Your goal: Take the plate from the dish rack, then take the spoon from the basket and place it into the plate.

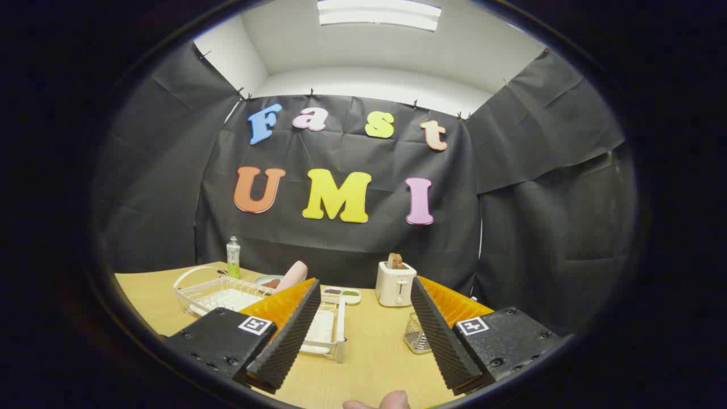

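Note:
My gripper (364, 282) is open and held above a wooden table (375, 363), with nothing between its fingers. A white dish rack (336, 335) stands just ahead, partly hidden behind the left finger (287, 335). Something flat and white lies in it, possibly the plate (321, 329). A small wire mesh basket (416, 335) stands on the table against the inner side of the right finger (440, 335); I cannot tell what is in it. No spoon can be made out.
A larger wire basket with an arched handle (218, 292) sits beyond the left finger. Behind it are a green bottle (233, 257), a pink roll (292, 275) and a small divided dish (341, 293). A white toaster (396, 284) stands at the back. A person's fingertip (392, 400) shows below the fingers.

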